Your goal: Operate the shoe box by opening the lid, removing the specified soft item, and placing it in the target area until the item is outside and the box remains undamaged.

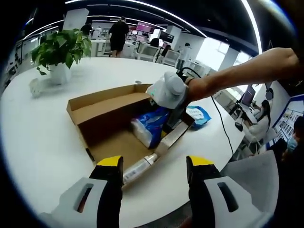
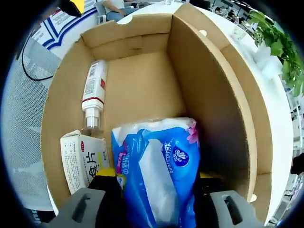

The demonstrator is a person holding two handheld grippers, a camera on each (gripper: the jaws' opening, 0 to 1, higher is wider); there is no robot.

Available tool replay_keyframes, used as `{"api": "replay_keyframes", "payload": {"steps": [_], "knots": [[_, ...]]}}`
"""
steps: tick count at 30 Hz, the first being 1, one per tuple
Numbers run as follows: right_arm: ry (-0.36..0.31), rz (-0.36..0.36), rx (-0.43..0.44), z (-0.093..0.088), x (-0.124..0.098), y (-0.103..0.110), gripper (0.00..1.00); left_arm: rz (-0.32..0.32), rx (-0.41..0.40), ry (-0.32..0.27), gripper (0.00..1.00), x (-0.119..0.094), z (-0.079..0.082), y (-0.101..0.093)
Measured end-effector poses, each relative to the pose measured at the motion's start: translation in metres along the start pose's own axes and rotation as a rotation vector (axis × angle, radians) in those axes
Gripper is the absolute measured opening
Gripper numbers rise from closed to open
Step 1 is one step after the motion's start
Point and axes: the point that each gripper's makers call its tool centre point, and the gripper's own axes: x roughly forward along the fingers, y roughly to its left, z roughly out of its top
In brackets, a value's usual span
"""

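Right gripper [image 2: 154, 190] sits down inside the open shoe box [image 2: 209, 85], and I see its jaws on either side of the blue-and-white soft pack [image 2: 156, 166], pressed against it, so I read it as clamped on that pack. From the left gripper view I can see the same right gripper [image 1: 172, 124] reaching into the box from above, held by a person's hand [image 1: 197, 88], with the soft pack [image 1: 149, 126] low in the box near its right end. Beside the pack on the box floor lies a white bottle [image 2: 93, 95] with a red band and a clear cap, on its side, and just next to it a small white carton [image 2: 80, 159] with printed characters, leaning against the box wall. My left gripper [image 1: 154, 183] hangs over the near edge of the white table [image 1: 38, 137], jaws apart with nothing between them, pointing at the shoe box [image 1: 102, 111], whose lid stands open. A second blue pack [image 1: 198, 115] lies on the table just beyond the box, and a potted plant [image 1: 61, 52] stands well apart toward the far left.
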Motion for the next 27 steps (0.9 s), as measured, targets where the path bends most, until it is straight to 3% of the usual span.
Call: {"api": "replay_keyframes", "payload": {"steps": [9,27], "knots": [[-0.026,0.009,0.03,0.003,-0.003,0.009,0.34,0.008,-0.016,-0.006,0.54,-0.003,0.002,0.004],[-0.073,-0.025,0.033,0.013,-0.023,0.006,0.31,0.017,0.002,-0.002,0.54,-0.008,0.006,0.006]]}}
